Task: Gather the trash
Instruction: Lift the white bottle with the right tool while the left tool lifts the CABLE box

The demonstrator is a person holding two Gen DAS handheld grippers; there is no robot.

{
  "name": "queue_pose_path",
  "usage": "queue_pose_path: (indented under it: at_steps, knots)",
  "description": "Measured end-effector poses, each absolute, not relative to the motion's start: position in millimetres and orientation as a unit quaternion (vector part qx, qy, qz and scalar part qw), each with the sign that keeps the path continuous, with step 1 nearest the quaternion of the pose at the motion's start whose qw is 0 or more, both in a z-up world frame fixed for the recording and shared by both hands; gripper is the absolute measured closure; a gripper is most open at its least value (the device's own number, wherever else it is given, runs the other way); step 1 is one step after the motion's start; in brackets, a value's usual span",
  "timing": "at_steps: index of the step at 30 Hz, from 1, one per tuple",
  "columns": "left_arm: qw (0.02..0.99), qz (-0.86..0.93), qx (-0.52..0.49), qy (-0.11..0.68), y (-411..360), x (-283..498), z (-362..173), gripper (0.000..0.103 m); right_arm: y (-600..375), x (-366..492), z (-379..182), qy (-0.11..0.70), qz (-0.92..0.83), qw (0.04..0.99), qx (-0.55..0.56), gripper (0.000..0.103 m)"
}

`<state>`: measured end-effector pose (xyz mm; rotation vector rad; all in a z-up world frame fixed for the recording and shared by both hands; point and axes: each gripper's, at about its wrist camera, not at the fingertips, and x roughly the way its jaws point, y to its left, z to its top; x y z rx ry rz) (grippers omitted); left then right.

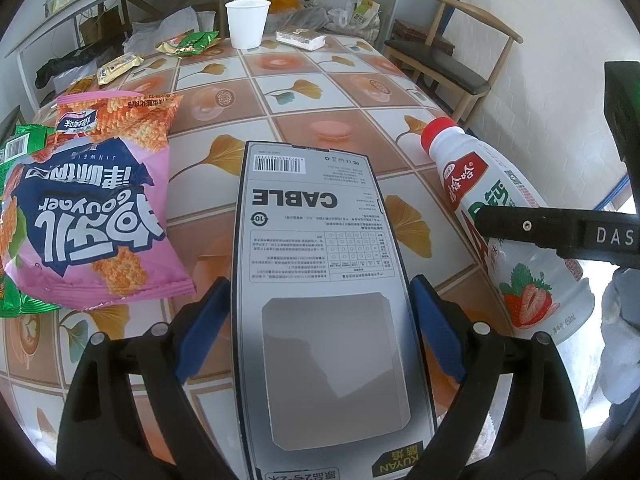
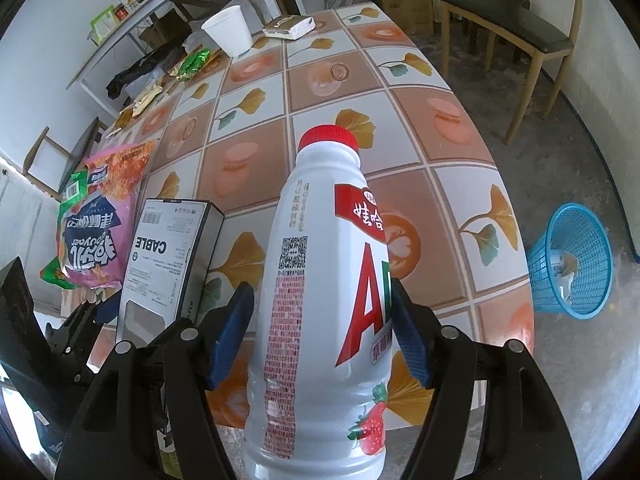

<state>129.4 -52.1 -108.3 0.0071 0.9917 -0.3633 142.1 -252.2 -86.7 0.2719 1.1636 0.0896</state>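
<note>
Left wrist view: the left gripper [image 1: 320, 322] is clamped on a grey cable box [image 1: 316, 248], its blue pads [image 1: 204, 324] pressed flat against both long edges. The box runs from 6 o'clock up toward the centre of the frame, word "CABLE" upside down, held above the tablecloth-covered table [image 1: 304, 80]. At 9 o'clock a pink snack bag [image 1: 88, 216] lies on the table, partly over a green wrapper [image 1: 16, 152]. At 3 o'clock stands the white strawberry-milk bottle [image 1: 504, 216] with its red cap, a black finger of the other tool crossing it. Up at 12 o'clock a white paper cup [image 1: 247, 22] stands upright, with a small wrapped packet [image 1: 301, 38] just beside it.

From the right wrist view, the right gripper [image 2: 320, 332] holds that bottle [image 2: 320, 300] at mid-body, jaws set fairly wide with a blue pad against each side. The bottle fills the centre, cap at 12 o'clock. The cable box [image 2: 168, 256] shows at 9 o'clock, the snack bag [image 2: 100, 224] beyond it. At 3 o'clock, on the floor well off the table edge, sits a blue plastic basket [image 2: 576, 264] with some scrap inside. A wooden chair [image 2: 516, 28] stands at 1 o'clock.
</note>
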Motion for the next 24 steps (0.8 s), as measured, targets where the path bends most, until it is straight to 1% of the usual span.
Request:
queue_pose_path:
  at_steps: [17, 24]
  knots:
    - [0.864, -0.173, 0.004, 0.473, -52.8, 128.4, -108.4, 0.017, -251.0, 145.9, -91.0, 0.552, 0.036, 0.823, 0.134, 0.037]
    - [0.864, -0.172, 0.004, 0.472, -52.9, 128.3, -108.5, 0.017, -252.6, 146.4, -92.1, 0.552, 0.036, 0.821, 0.139, 0.040]
